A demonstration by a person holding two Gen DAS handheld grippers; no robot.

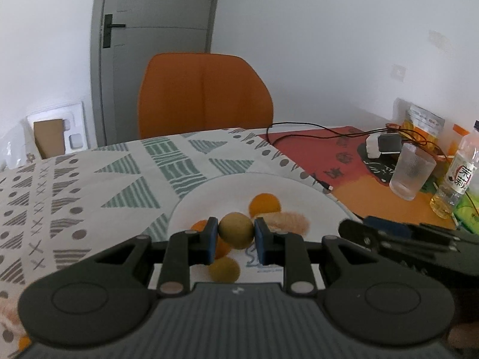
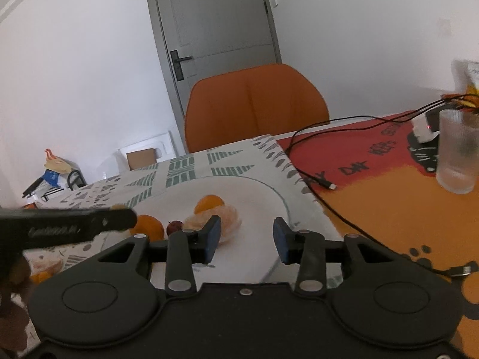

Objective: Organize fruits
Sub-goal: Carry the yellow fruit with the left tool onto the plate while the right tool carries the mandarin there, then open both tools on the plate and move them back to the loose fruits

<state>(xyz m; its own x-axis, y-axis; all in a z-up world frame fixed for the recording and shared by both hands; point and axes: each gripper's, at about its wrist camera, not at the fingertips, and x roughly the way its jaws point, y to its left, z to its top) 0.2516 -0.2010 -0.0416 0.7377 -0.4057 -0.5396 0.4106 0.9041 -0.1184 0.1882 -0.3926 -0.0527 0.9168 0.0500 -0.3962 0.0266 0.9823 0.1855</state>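
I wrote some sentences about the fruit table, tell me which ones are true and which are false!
1. The left gripper is squeezing a round yellow-green fruit. True.
2. The right gripper is holding an orange. False: its jaws stand apart with nothing between the pads; a peeled mandarin lies just beyond them.
3. The big white plate already has fruit on it. True.
4. The chair behind the table is blue. False: it is orange.
5. The ribbed clear glass lies tipped over. False: it stands upright on the red and orange cloth.
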